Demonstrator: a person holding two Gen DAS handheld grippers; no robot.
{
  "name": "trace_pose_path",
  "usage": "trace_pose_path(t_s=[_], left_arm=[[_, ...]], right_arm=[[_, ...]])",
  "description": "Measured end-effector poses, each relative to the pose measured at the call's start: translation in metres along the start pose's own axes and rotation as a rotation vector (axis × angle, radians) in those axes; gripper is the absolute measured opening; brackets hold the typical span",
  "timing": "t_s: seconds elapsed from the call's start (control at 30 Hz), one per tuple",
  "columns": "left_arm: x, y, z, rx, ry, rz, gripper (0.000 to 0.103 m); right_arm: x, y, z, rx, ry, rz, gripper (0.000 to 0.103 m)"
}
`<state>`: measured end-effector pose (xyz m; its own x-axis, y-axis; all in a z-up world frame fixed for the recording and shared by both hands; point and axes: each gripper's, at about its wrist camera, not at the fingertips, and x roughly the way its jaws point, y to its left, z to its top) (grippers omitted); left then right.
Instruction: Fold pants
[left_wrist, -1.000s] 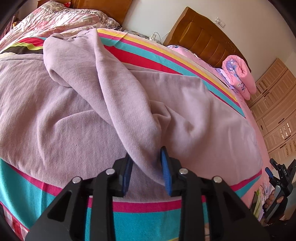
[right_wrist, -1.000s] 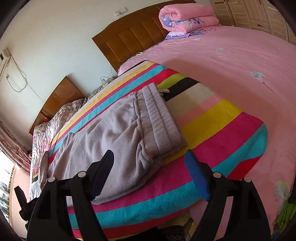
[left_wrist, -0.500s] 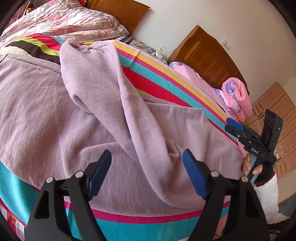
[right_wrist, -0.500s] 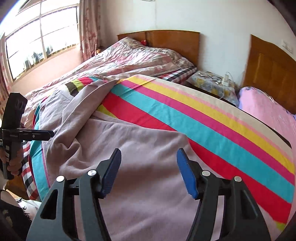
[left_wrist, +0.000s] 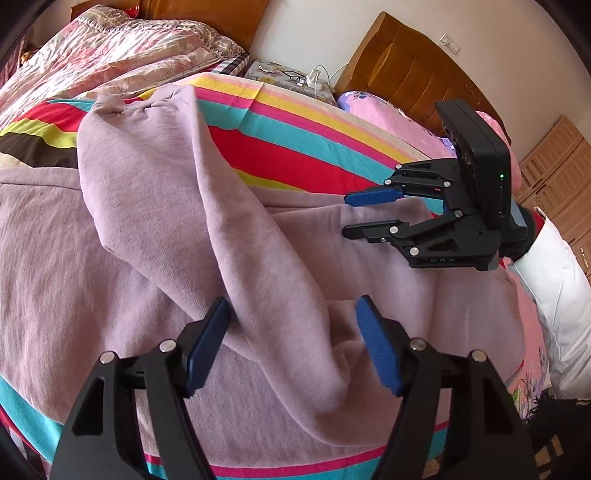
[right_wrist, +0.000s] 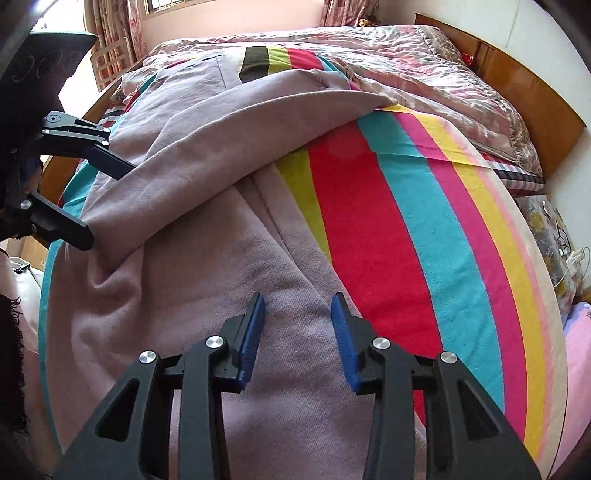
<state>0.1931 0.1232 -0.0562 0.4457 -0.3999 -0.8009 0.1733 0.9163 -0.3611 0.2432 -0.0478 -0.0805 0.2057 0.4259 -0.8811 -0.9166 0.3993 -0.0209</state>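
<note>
Item 1, lilac pants (left_wrist: 258, 229), 1 leg folded across: we square it with left gripper (left_wrist: 291, 347) and right gripper (right_wrist: 297, 332), both wide, holding nothing.

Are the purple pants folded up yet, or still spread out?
Partly folded. One leg lies slanted over the rest of the pants, which are spread flat on the striped blanket. Both claws are open.

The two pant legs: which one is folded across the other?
The pant leg running diagonally from the striped blanket toward the left gripper lies on top, raised in a ridge; the other leg lies flat beneath.
</note>
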Motion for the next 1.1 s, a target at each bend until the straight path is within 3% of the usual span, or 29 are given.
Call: trace_pose_path(t_s=[0.03,0.07,0.1,0.13,0.2,0.43,0.67,0.77,0.8,0.83,0.87,0.9,0.97,1.03,1.07,1.1], left_arm=[[0.005,0.002,-0.002,-0.005,0.015,0.013,0.056],[0.008,0.003,-0.004,0.001,0.022,0.039,0.039],[0.007,0.003,-0.007,0.014,0.011,0.054,0.032],[0.006,0.004,-0.008,0.024,0.002,0.041,0.025],[-0.001,0.004,-0.012,0.033,-0.022,0.031,0.013],[-0.041,-0.003,-0.022,0.061,-0.172,0.059,0.012],[-0.031,0.022,-0.043,-0.008,-0.096,0.095,0.012],[-0.033,0.032,-0.058,-0.04,-0.074,0.08,0.016],[-0.033,0.035,-0.063,-0.047,-0.062,0.078,0.021],[-0.034,0.037,-0.065,-0.05,-0.054,0.079,0.024],[-0.037,0.041,-0.066,-0.063,-0.057,0.094,0.043],[-0.042,0.045,-0.066,-0.079,-0.061,0.11,0.061],[-0.059,0.054,-0.061,-0.112,-0.096,0.098,0.066],[-0.078,0.061,-0.046,-0.138,-0.146,0.079,0.078],[-0.084,0.061,-0.034,-0.137,-0.169,0.085,0.087],[-0.088,0.06,-0.02,-0.124,-0.189,0.098,0.088]], right_arm=[[0.0,-0.001,0.0,-0.001,-0.003,-0.003,0.032],[0.0,0.0,-0.001,-0.005,-0.009,-0.011,0.028],[0.0,0.001,0.0,-0.01,-0.017,-0.022,0.025],[-0.002,0.004,-0.001,-0.021,-0.028,-0.042,0.012],[-0.006,0.011,-0.003,-0.034,-0.053,-0.078,0.007],[-0.033,0.015,0.0,0.009,-0.175,-0.227,0.005],[0.005,-0.002,-0.005,0.086,-0.116,-0.264,0.005],[0.003,-0.005,-0.005,0.149,-0.13,-0.276,0.006],[0.003,-0.005,-0.006,0.167,-0.131,-0.282,0.008],[0.003,-0.004,-0.006,0.177,-0.131,-0.29,0.015],[0.001,-0.002,-0.005,0.18,-0.125,-0.303,0.025],[-0.004,-0.001,-0.005,0.186,-0.121,-0.318,0.028],[-0.018,0.001,-0.006,0.23,-0.129,-0.297,0.054],[-0.037,0.012,-0.009,0.261,-0.187,-0.29,0.072],[-0.045,0.018,-0.01,0.261,-0.209,-0.288,0.072],[-0.05,0.025,-0.011,0.259,-0.22,-0.29,0.072]])
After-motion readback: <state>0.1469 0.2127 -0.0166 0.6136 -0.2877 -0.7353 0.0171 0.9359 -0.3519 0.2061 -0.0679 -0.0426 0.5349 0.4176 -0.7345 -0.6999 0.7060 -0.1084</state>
